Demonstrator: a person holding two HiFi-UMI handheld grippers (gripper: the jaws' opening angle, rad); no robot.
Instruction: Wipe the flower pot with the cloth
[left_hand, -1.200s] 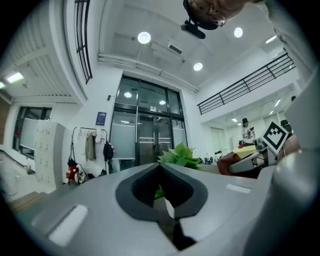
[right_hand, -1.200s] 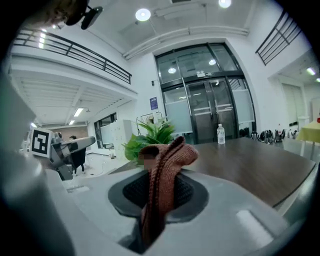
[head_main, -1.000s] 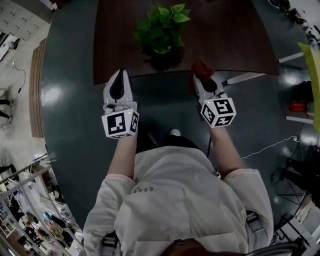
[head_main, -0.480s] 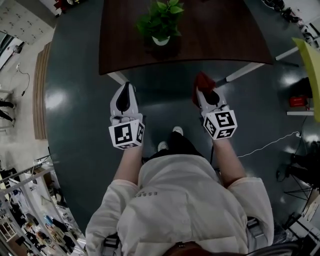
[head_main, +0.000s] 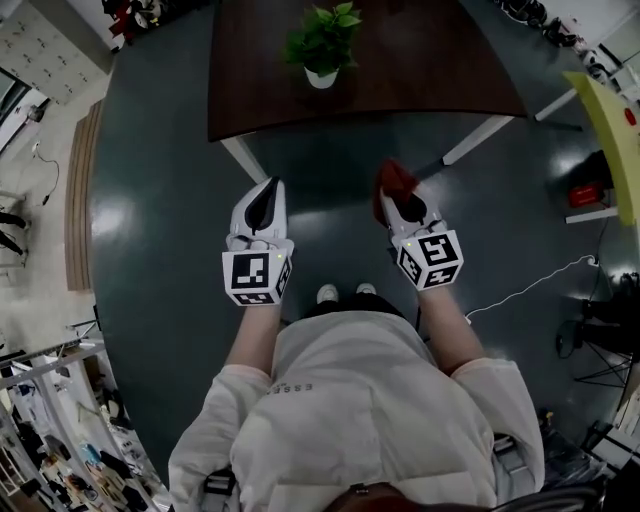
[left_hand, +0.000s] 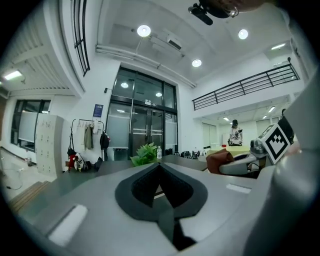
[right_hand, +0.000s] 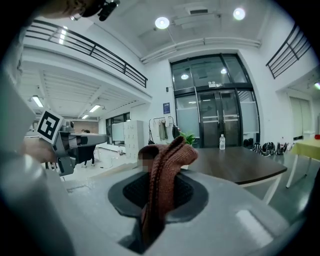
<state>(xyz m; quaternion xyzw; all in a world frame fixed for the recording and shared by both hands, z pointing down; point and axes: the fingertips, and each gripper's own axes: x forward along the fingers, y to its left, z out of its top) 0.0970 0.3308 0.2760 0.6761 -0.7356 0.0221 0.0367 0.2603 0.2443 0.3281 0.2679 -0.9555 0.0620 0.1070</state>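
Flower pot (head_main: 321, 77): small, white, on bench (head_main: 430, 70) near its front edge, leafy plant (head_main: 325, 35) in it. Both tongs well short of bench, over floor.
Left tongs (head_main: 266, 192): clenched, nothing between.
Right tongs (head_main: 404, 204): clamped on cloth (head_main: 392, 178), a reddish knit bunched up and sticking out past tips.
Cloth: soft, limp, light; held by fold.
Pot: likely light, hard, smooth-walled, top-heavy with foliage; may slide or tip when wiped. Best steadied at rim with left tongs, wiping opposite wall, clear of leaves.

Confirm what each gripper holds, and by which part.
Right gripper holds the cloth, pinched at a bunched fold, the rest sticking out ahead. Left gripper is shut, empty.
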